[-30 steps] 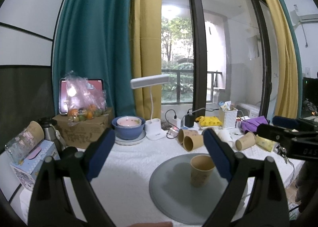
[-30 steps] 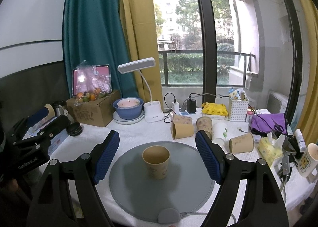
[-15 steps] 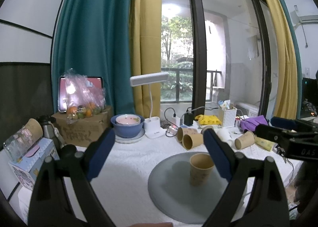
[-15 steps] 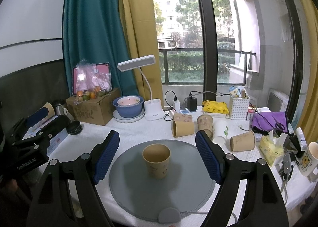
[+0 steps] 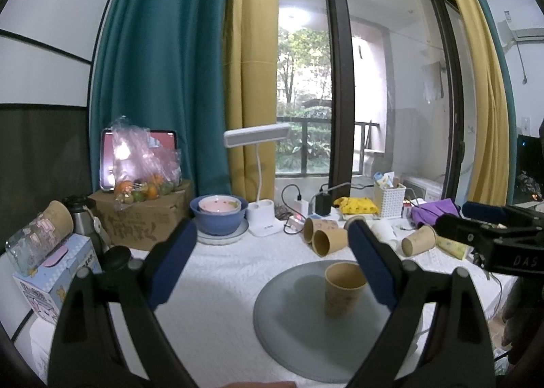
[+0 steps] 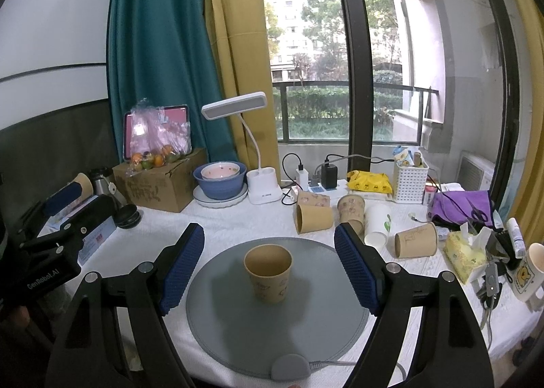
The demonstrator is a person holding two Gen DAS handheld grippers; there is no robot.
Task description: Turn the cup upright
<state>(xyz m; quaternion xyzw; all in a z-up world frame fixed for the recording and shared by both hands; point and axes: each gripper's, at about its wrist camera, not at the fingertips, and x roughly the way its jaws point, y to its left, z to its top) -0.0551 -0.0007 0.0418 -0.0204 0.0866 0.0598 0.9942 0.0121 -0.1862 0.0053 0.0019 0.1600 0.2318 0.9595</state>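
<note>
A brown paper cup (image 6: 268, 272) stands upright, mouth up, on the round grey mat (image 6: 221, 320). It also shows in the left wrist view (image 5: 343, 289) on the same mat (image 5: 289, 313). My right gripper (image 6: 270, 267) is open and empty, held back above the table with the cup seen between its blue pads. My left gripper (image 5: 272, 265) is open and empty, to the left of the cup and raised above the white cloth. Each gripper shows at the edge of the other's view.
Several paper cups lie on their sides behind the mat (image 6: 312, 218), one at the right (image 6: 416, 240). A blue bowl (image 6: 221, 180), white desk lamp (image 6: 261, 189), cardboard box (image 6: 153, 184), white basket (image 6: 409, 180) and a mug (image 6: 528, 272) stand around.
Both grippers have drifted slightly back and up from the table. The cup has stayed upright on the mat.
</note>
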